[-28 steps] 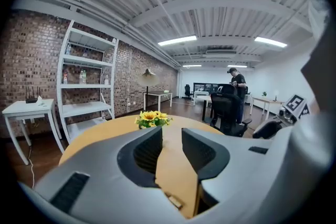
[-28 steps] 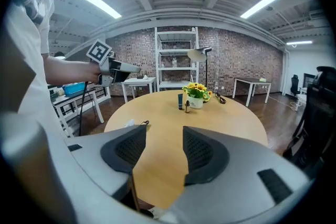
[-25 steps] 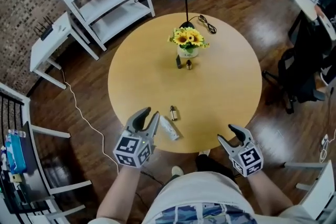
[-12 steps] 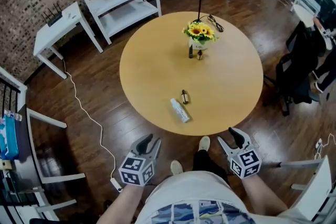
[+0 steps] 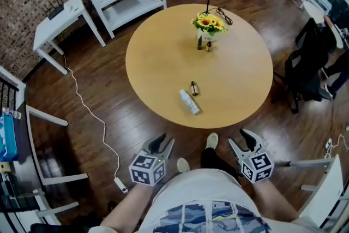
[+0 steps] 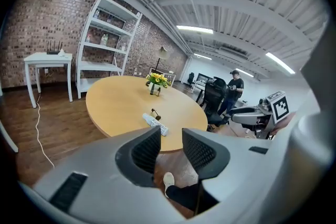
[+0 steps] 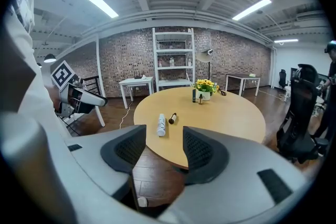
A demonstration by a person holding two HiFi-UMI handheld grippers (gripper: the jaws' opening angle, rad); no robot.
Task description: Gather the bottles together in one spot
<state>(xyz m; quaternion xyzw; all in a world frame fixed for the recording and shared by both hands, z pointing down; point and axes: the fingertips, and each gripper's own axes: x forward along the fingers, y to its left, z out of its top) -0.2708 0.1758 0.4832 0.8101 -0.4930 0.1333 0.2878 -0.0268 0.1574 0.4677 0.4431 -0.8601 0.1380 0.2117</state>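
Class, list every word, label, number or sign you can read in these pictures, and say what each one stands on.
No text can be read anywhere in these views.
White bottle lying on the round table: any print is too small to read.
Left tongs and right tongs: their cubes carry black-and-white square patterns, not letters or numbers.

The bench [image 5: 158,57] is bare wood at its left and right; a lying white bottle [image 5: 190,102] blocks the lower middle, a flower vase [image 5: 207,30] the upper edge.
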